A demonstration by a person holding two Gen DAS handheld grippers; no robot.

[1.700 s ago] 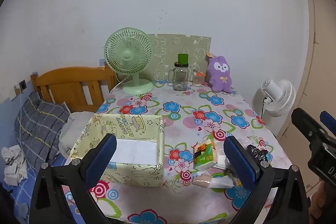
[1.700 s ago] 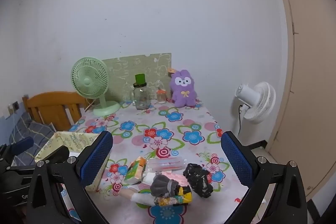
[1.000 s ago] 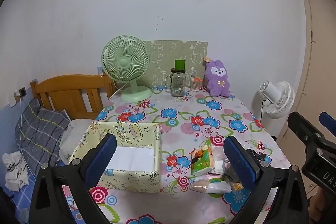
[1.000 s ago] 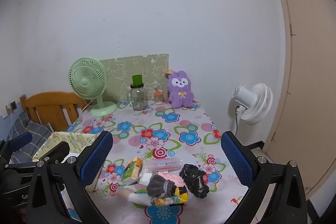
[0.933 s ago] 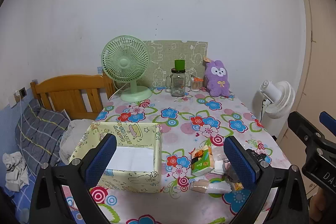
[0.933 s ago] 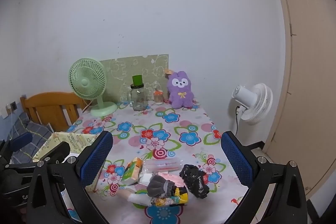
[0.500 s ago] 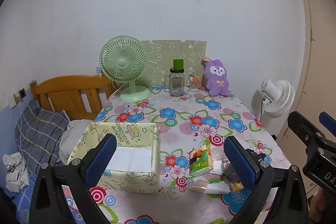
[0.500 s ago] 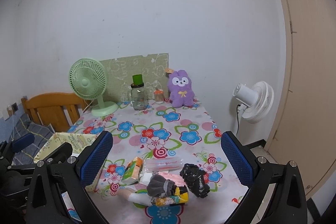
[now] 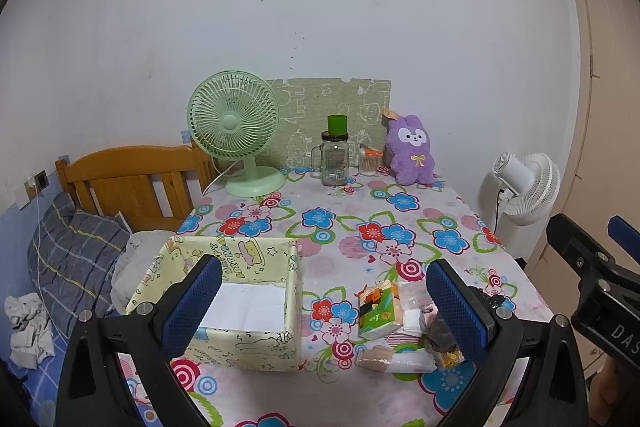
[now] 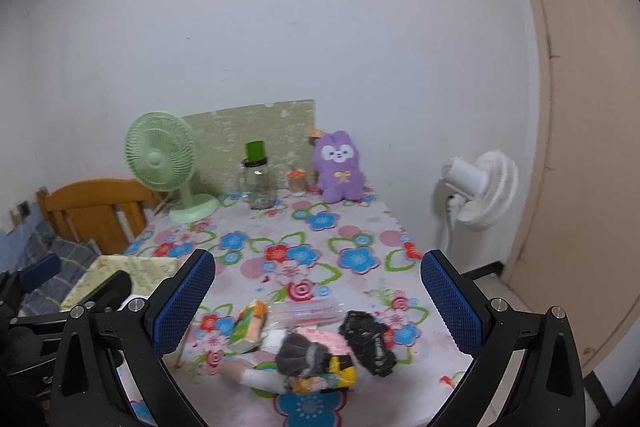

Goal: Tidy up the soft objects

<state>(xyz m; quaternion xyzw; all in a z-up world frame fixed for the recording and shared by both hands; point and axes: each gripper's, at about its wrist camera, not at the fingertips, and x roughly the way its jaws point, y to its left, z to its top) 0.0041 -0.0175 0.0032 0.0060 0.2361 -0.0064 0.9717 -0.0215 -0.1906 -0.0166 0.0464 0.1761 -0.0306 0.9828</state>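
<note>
A pile of soft things lies near the table's front edge: a green-orange tissue pack [image 9: 378,309] [image 10: 248,327], a clear packet [image 10: 308,313], a grey-haired doll [image 10: 304,355] and a black bundle [image 10: 368,341]. A pale yellow fabric box [image 9: 240,291] stands left of the pile, open, with white paper inside. My left gripper [image 9: 324,311] is open and empty, held above the box and the pile. My right gripper [image 10: 316,301] is open and empty, held above the pile. A purple plush rabbit [image 9: 412,155] [image 10: 340,167] sits at the table's back.
A green desk fan [image 9: 236,131], a glass jar with a green lid [image 9: 335,157] and a small jar [image 9: 368,163] stand at the back against a green board. A white floor fan [image 10: 480,191] and a door are right; a wooden headboard [image 9: 128,179] and bedding are left.
Both grippers have pulled back and risen slightly, so more of the table shows. The right wrist view has turned a little to the left. Both stay open and empty.
</note>
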